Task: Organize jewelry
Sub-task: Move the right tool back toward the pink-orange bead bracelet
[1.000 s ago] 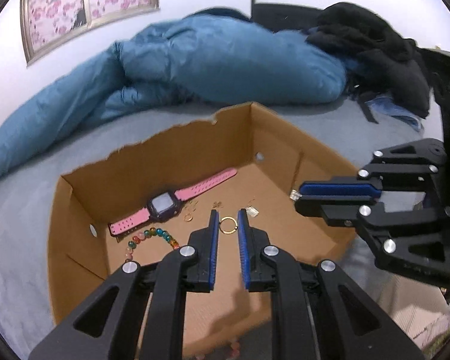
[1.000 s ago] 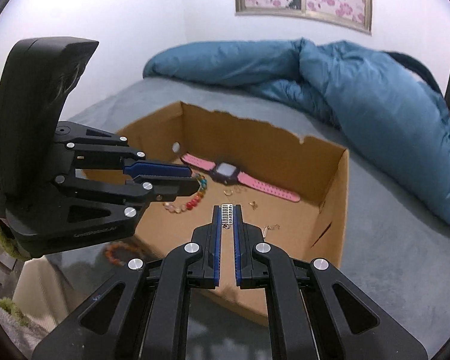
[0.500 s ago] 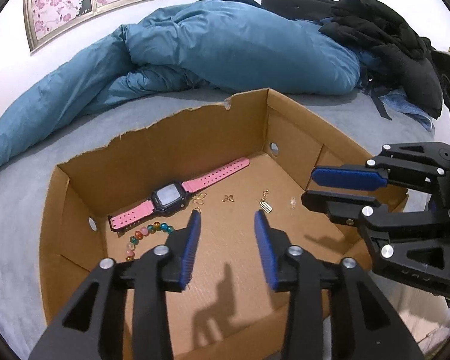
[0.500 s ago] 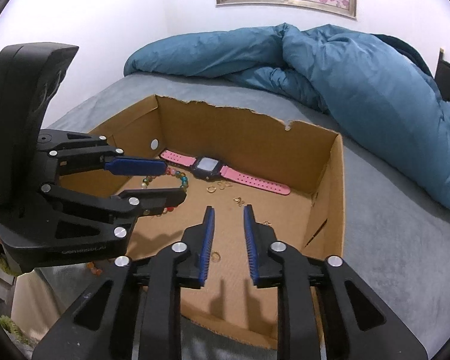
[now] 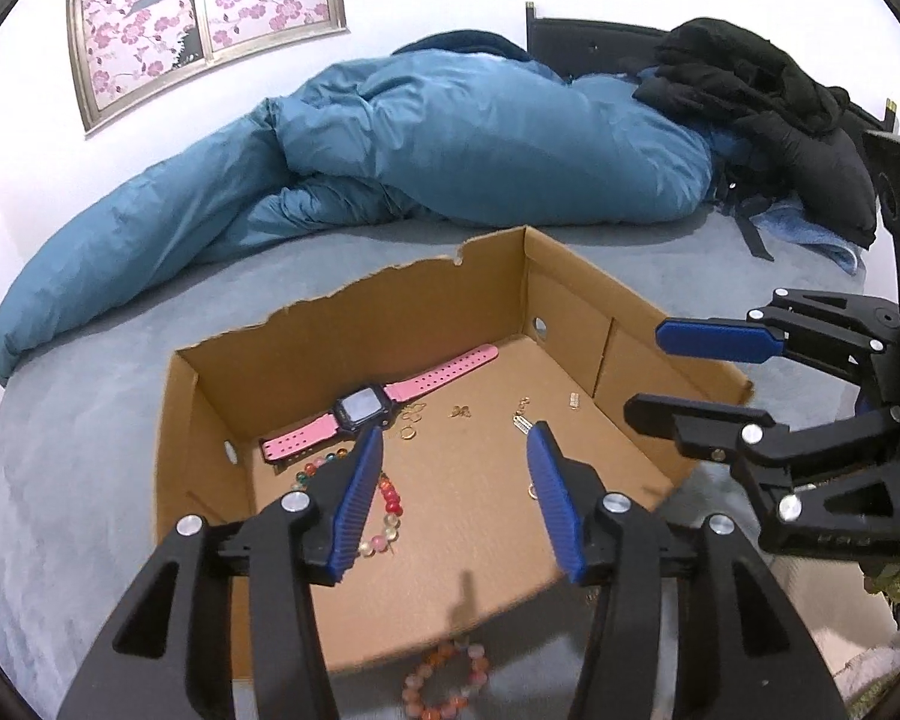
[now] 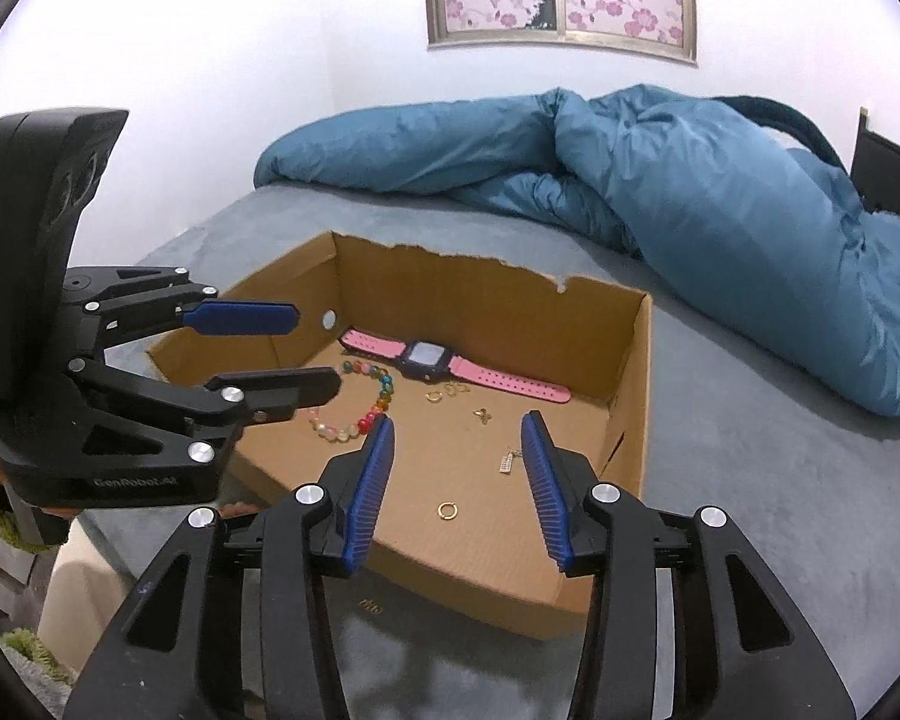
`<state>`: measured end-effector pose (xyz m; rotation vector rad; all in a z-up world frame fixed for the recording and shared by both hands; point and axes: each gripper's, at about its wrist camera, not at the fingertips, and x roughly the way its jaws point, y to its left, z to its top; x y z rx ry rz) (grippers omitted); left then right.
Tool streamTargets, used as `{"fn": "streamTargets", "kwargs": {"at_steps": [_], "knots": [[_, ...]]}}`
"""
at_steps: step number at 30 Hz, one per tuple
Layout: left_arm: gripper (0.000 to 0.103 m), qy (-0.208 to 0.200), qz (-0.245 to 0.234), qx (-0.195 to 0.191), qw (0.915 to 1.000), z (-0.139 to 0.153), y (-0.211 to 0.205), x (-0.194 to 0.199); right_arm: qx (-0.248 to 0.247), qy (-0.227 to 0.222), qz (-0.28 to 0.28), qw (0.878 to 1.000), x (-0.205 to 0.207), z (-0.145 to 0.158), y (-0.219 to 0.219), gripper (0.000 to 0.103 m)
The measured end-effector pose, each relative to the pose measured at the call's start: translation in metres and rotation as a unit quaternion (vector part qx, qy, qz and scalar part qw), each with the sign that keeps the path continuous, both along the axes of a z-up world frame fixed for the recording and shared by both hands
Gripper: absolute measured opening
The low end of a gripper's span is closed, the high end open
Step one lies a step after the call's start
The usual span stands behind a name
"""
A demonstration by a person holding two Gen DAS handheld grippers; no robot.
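Observation:
An open cardboard box sits on the grey bed. In it lie a pink-strapped watch, a coloured bead bracelet, a gold ring, a silver charm and a few small gold pieces. My left gripper hovers over the box's near edge. Its jaws are opening, with nothing between them. My right gripper hangs beside it over the same edge, jaws also opening and empty. Each gripper shows in the other's view: the right gripper and the left gripper.
An orange bead bracelet and a tiny gold piece lie on the sheet in front of the box. A rumpled blue duvet and black clothes lie behind the box. A dark headboard stands at the wall.
Both grippers went from shut to open. The left let go of the gold ring, the right of the silver charm, and both now lie in the box. Both hands drew back and up.

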<state>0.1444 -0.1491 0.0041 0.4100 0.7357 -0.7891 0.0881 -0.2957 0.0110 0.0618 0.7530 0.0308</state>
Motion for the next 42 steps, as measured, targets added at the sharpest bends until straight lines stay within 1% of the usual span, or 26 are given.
{"fn": "streamTargets", "kwargs": {"at_steps": [5,12,17,20,24,28,32,35,42], "knots": [[0.049,-0.005,0.008,-0.012,0.9999,0.014,0.020,-0.020,0.006,-0.015,0.007,1.000,-0.017,0.013,0.005,0.043],[0.050,-0.012,0.004,-0.016,0.9998,0.025,0.043,-0.050,0.011,-0.028,0.023,0.999,-0.041,0.023,0.019,0.044],[0.050,-0.008,-0.003,-0.019,0.9998,0.024,0.056,-0.072,0.007,-0.025,0.042,0.999,-0.056,0.023,0.029,0.044],[0.051,-0.004,-0.006,-0.018,0.9998,0.020,0.061,-0.083,0.003,-0.016,0.048,0.999,-0.066,0.018,0.032,0.044],[0.051,0.005,-0.007,-0.014,0.9999,0.012,0.067,-0.093,-0.001,0.008,0.049,0.999,-0.074,0.005,0.030,0.044],[0.051,0.018,-0.009,-0.005,0.9998,-0.002,0.070,-0.098,-0.007,0.029,0.050,0.998,-0.082,-0.007,0.031,0.044],[0.051,0.024,-0.012,0.009,0.9996,-0.020,0.069,-0.100,-0.002,0.042,0.051,0.998,-0.084,-0.016,0.029,0.044],[0.051,0.017,-0.016,0.028,0.9993,-0.037,0.065,-0.099,0.002,0.050,0.055,0.997,-0.082,-0.023,0.031,0.044],[0.051,-0.005,-0.028,0.053,0.9982,-0.066,0.056,-0.091,-0.007,0.062,0.085,0.994,-0.067,-0.044,0.040,0.044]]}}
